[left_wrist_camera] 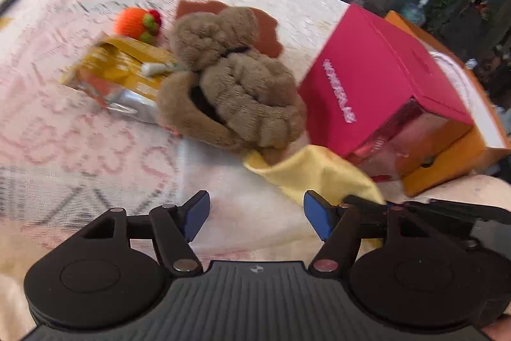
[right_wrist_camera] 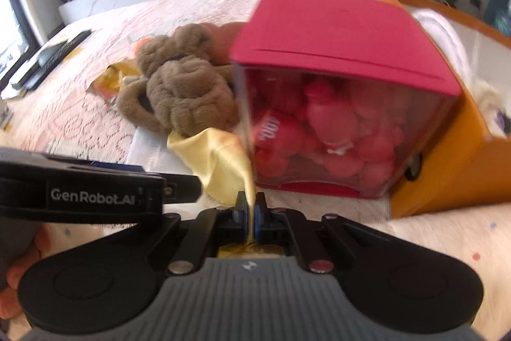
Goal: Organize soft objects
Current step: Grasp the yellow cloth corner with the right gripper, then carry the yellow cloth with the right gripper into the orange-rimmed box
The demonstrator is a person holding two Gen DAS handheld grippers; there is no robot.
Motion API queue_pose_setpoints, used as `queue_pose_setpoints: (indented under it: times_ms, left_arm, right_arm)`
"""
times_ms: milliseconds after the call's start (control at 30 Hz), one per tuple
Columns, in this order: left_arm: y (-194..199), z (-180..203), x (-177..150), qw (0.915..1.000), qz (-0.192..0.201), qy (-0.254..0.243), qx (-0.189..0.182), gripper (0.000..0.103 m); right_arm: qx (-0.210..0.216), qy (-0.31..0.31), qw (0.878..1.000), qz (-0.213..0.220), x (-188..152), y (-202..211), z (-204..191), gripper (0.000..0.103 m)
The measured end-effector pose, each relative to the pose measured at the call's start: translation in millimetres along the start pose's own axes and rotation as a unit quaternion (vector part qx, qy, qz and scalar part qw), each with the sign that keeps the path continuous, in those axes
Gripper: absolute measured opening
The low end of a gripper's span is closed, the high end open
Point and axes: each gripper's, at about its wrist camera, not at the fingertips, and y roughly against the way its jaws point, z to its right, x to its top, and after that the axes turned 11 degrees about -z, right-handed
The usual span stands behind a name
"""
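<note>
Right gripper [right_wrist_camera: 251, 206] is pinching one corner of the yellow cloth [right_wrist_camera: 220, 155]; its two fingers are pressed together on the fabric, and the cloth is running forward from the tips toward the brown plush toy [right_wrist_camera: 185, 88]. Ahead and to the right of this gripper, a red box [right_wrist_camera: 335, 31] with a clear front is standing, and red plush toys [right_wrist_camera: 322, 130] are showing inside it. Behind and to the right of the box, an orange box [right_wrist_camera: 447, 168] is lying open.

Left gripper [left_wrist_camera: 257, 216] is spread wide and is holding nothing; its blue pads [left_wrist_camera: 195, 216] are hovering over the lace tablecloth [left_wrist_camera: 80, 123]. The yellow cloth [left_wrist_camera: 313, 171] is lying ahead and just to the right of it, with its far end touching the brown plush toy [left_wrist_camera: 236, 82]. Ahead and to the left, a yellow snack packet [left_wrist_camera: 121, 75] is lying beside the plush, and beyond it an orange knitted fruit [left_wrist_camera: 135, 21] is resting. The other gripper's black body is showing at the right edge of this view.
</note>
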Motion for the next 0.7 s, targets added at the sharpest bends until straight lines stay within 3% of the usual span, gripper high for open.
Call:
queue_pose_setpoints:
  times_ms: [67, 167, 300, 400, 567, 700]
  left_arm:
    - [5.2, 2.8, -4.4, 0.9989, 0.013, -0.003, 0.044, 0.085]
    - [-1.1, 5.2, -4.2, 0.9973, -0.010, -0.004, 0.073, 0.089]
    - [-5.4, 9.8, -3.6, 0.9973, -0.017, -0.017, 0.070, 0.091]
    - [-7.8, 19.3, -5.5, 0.9984, -0.014, -0.031, 0.045, 0.084]
    - [-7.5, 13.6, -6.2, 0.9993, -0.007, -0.029, 0.024, 0.084]
    - [-9.0, 23.7, -7.2, 0.9968, -0.005, -0.055, 0.058, 0.076]
  right_arm:
    - [0.009, -0.010, 1.000, -0.001, 0.2, 0.3, 4.4, 0.001]
    - [0.017, -0.013, 1.000, -0.001, -0.4, -1.0, 6.2, 0.001]
    - [0.024, -0.016, 1.000, 0.001, 0.9, -1.4, 6.6, 0.001]
    - [0.030, -0.020, 0.999, 0.001, 1.3, -2.6, 9.5, 0.001]
    - [0.043, -0.044, 0.998, 0.000, -1.0, -1.5, 23.8, 0.001]
    - [0.047, -0.050, 0.998, 0.001, -1.3, -0.6, 26.4, 0.001]
